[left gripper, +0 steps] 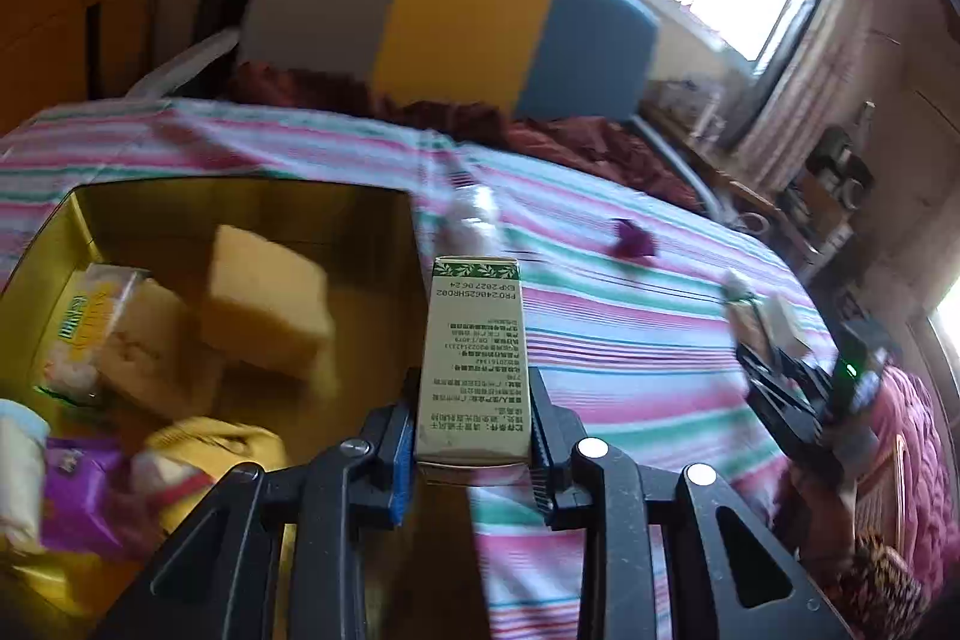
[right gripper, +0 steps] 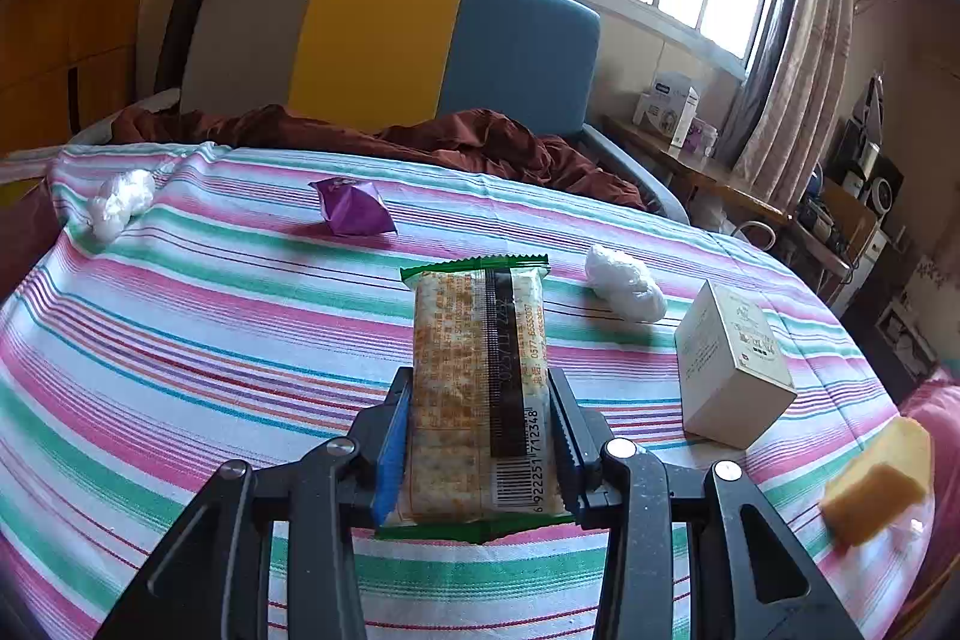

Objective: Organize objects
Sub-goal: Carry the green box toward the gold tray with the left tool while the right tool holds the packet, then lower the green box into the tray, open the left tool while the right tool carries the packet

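My left gripper point(left gripper: 473, 388) is shut on a narrow cream box point(left gripper: 474, 334) with a green leaf band and black print, held above the striped bedspread just right of a gold tin box point(left gripper: 60, 244). The tin holds yellow sponges point(left gripper: 267, 298), a purple packet point(left gripper: 78, 490) and other wrapped items. My right gripper point(right gripper: 480, 388) is shut on a cracker packet point(right gripper: 474, 382) with green ends and a barcode, held over the bedspread point(right gripper: 180, 340). The right gripper point(left gripper: 780, 370) also shows at the right of the left wrist view.
On the bedspread lie a purple packet point(right gripper: 354, 208), two white plastic wads point(right gripper: 624, 283) point(right gripper: 117, 202), a cream carton point(right gripper: 729, 370) and a yellow sponge point(right gripper: 879, 478). A grey, yellow and blue headboard point(right gripper: 384, 40) and dark red blanket point(right gripper: 420, 136) lie beyond.
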### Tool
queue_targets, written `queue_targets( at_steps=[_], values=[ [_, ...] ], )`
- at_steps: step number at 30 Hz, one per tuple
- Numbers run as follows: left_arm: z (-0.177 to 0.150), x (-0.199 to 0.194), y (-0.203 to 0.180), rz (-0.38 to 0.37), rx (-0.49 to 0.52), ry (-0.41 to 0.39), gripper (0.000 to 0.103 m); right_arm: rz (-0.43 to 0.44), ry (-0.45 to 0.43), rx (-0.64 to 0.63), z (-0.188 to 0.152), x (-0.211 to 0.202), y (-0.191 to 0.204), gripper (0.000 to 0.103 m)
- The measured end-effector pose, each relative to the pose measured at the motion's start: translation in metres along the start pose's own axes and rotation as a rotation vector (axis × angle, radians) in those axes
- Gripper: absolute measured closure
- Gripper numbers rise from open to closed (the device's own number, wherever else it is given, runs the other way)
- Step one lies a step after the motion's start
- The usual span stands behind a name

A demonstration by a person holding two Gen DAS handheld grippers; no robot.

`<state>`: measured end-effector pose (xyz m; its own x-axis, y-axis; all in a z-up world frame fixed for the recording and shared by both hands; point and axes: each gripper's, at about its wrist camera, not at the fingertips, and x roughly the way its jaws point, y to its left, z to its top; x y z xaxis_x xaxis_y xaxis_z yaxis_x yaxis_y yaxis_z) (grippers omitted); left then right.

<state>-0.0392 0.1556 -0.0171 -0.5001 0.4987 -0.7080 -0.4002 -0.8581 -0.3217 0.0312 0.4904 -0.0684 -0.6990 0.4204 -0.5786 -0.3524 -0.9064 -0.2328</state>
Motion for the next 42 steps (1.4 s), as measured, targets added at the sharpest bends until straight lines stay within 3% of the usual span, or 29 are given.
queue_targets(
  at_steps=[12,19,22,32,42],
  values=[
    [0.040,0.056,0.036,0.046,-0.109,0.148,0.073,-0.020,0.004,-0.055,0.000,0.001,0.012,0.061],
    [0.056,0.078,0.041,0.064,-0.111,0.161,0.073,-0.016,0.009,-0.050,0.000,0.002,0.011,0.061],
    [0.061,0.082,0.042,0.104,-0.124,0.168,0.063,-0.016,0.009,-0.050,0.000,0.002,0.012,0.061],
    [0.042,0.047,0.041,0.089,-0.105,0.100,0.061,-0.008,0.001,-0.048,0.000,0.000,0.011,0.061],
    [0.001,-0.010,0.062,0.063,-0.122,0.013,0.061,0.110,0.010,-0.141,-0.004,-0.026,0.042,0.061]
  ],
)
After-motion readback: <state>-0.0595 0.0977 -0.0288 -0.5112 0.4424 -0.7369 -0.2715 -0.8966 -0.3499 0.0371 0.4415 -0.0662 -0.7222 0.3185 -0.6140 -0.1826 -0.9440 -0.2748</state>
